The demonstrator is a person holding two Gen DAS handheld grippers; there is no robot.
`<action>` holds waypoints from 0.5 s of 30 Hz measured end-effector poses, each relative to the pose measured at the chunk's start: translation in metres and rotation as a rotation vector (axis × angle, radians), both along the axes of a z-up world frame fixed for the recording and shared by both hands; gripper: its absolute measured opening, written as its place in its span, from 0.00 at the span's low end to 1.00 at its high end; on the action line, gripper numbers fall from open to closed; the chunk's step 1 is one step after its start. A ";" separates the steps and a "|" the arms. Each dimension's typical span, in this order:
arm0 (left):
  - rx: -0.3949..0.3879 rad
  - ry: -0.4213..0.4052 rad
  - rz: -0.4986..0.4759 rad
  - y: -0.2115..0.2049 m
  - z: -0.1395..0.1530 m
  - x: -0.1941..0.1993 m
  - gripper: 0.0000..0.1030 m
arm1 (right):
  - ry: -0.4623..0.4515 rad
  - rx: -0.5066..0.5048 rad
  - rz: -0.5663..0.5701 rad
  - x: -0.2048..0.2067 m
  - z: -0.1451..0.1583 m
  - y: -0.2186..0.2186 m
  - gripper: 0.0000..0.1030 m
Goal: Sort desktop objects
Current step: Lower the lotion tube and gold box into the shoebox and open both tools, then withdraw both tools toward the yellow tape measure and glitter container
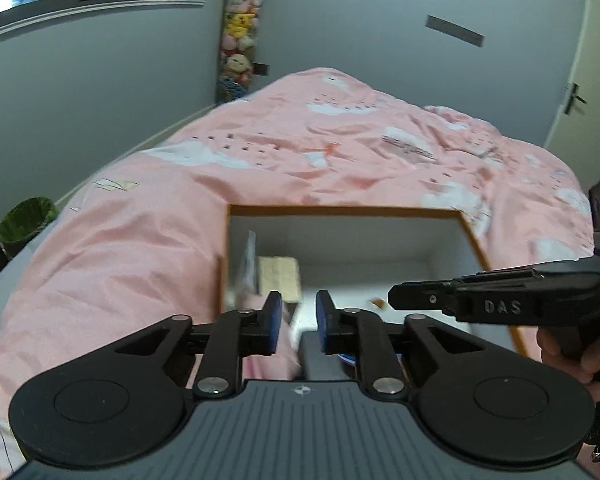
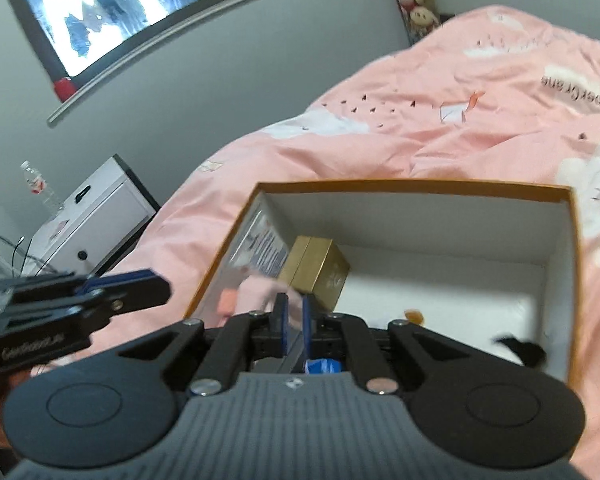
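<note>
An open white box with an orange rim (image 1: 340, 211) (image 2: 420, 186) lies on a pink bedspread. Inside it are a gold carton (image 1: 280, 276) (image 2: 316, 272), a clear printed packet (image 1: 246, 264) (image 2: 260, 244) leaning on the left wall, a blurred pink thing (image 2: 260, 292), a small orange bit (image 2: 414, 316) and a black item (image 2: 520, 350). My left gripper (image 1: 299, 318) hovers over the box's near left corner, jaws apart with nothing between them. My right gripper (image 2: 293, 316) is over the box, pads nearly together. From the side its tip (image 1: 396, 298) carries nothing.
The pink bedspread (image 1: 340, 152) fills the space around the box. A green bin (image 1: 26, 220) stands on the floor at the left, a white cabinet (image 2: 96, 216) beside the bed. A hand (image 1: 572, 352) holds the right gripper's handle. Something blue (image 2: 324, 366) lies under the right gripper.
</note>
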State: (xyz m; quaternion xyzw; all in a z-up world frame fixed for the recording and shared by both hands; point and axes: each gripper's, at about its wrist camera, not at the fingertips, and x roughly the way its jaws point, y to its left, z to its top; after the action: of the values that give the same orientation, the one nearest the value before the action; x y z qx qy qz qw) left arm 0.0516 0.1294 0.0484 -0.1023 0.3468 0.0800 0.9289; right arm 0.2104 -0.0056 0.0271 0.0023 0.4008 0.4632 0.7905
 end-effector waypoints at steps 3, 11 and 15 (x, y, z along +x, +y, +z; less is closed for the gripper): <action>-0.026 0.040 -0.058 -0.014 0.001 -0.010 0.21 | -0.018 0.020 -0.008 -0.027 0.008 -0.025 0.10; -0.083 0.232 -0.168 -0.050 -0.034 -0.015 0.21 | 0.076 -0.079 -0.089 -0.074 -0.026 -0.079 0.16; -0.072 0.299 -0.240 -0.069 -0.051 -0.016 0.22 | 0.077 -0.224 -0.158 -0.084 -0.055 -0.090 0.21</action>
State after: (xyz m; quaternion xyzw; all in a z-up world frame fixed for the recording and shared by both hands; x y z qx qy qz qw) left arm 0.0354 0.0601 -0.0025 -0.0805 0.4931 -0.0296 0.8657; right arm 0.1261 -0.0952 -0.0278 -0.0365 0.4787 0.3512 0.8038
